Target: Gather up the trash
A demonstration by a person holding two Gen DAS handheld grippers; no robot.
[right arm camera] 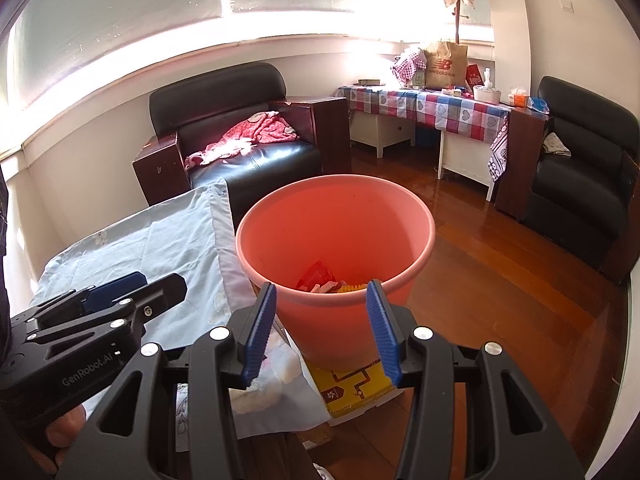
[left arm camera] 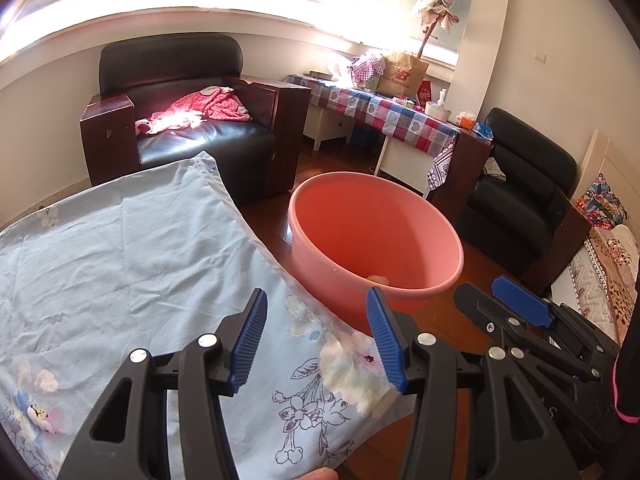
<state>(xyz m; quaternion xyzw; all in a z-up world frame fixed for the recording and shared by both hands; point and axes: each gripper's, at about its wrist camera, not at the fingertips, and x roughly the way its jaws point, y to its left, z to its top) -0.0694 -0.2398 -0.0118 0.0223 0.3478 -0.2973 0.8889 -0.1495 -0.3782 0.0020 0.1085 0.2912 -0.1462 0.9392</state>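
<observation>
Both grippers empty, fingers wide open: left gripper (left arm camera: 320, 336) over the cloth-covered counter (left arm camera: 120, 248), right gripper (right arm camera: 320, 328) over the bin's (right arm camera: 416, 248) near rim. Trash (right arm camera: 324, 280) sits in the bin's bottom. Judged between pickups; next needs another scrap located, none visible on the cloth.

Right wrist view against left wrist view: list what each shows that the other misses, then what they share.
Only the right wrist view shows the red wrapper and other scraps at the bottom of the pink bucket, and the yellow box the bucket stands on. Only the left wrist view shows the patterned bedding at far right. Both show the bucket, the light blue floral cloth, the black armchair with its red garment, the checked-cloth table, and both tongs, left tongs and right tongs, open and empty.
</observation>
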